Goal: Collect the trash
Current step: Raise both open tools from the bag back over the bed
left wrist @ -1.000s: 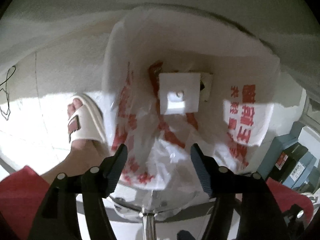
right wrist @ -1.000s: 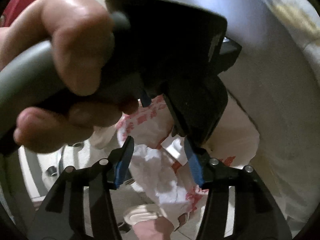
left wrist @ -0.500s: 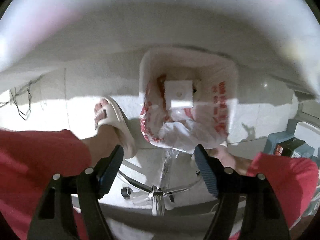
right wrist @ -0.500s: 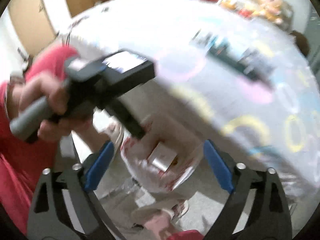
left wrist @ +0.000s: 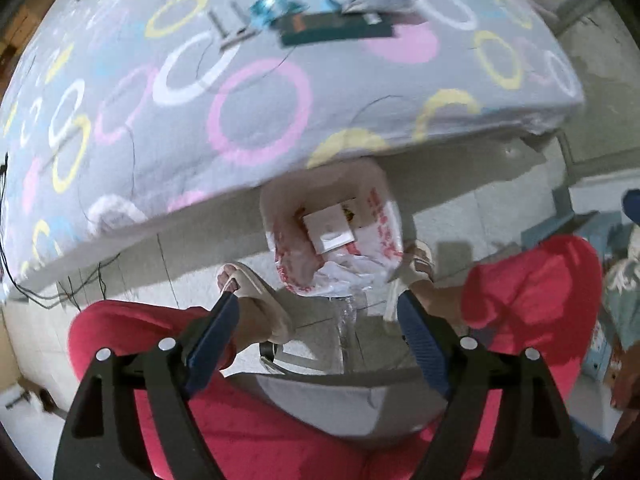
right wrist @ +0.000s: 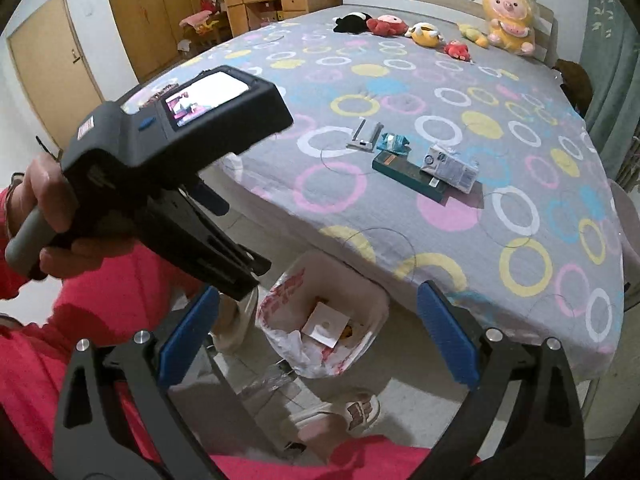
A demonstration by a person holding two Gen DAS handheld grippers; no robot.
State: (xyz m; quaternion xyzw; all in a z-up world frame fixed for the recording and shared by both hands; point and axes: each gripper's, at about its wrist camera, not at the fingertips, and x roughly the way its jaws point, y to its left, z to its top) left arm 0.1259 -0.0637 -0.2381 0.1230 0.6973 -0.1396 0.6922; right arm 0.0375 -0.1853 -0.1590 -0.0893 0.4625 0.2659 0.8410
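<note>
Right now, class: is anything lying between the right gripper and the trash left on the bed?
Nothing visible. The right gripper is open and empty, and bare bedspread lies between it and the dark green box, white pack and wrappers.

Count, right wrist view:
- Plush toys, top of frame along the head of the bed: six: black (right wrist: 353,23), red (right wrist: 386,25), yellow-and-white (right wrist: 426,34), small red (right wrist: 457,49), small yellow (right wrist: 474,35), large yellow (right wrist: 509,16).
- Items on the bedspread, centre: four: silver packet (right wrist: 366,134), teal wrapper (right wrist: 394,142), dark green box (right wrist: 410,175), white carton (right wrist: 450,168).
- Trash bags, lower centre: one (right wrist: 282,300), one white square card (right wrist: 327,325) inside.
- Slippers: one (right wrist: 356,408) in this view; two in the left wrist view.
</note>
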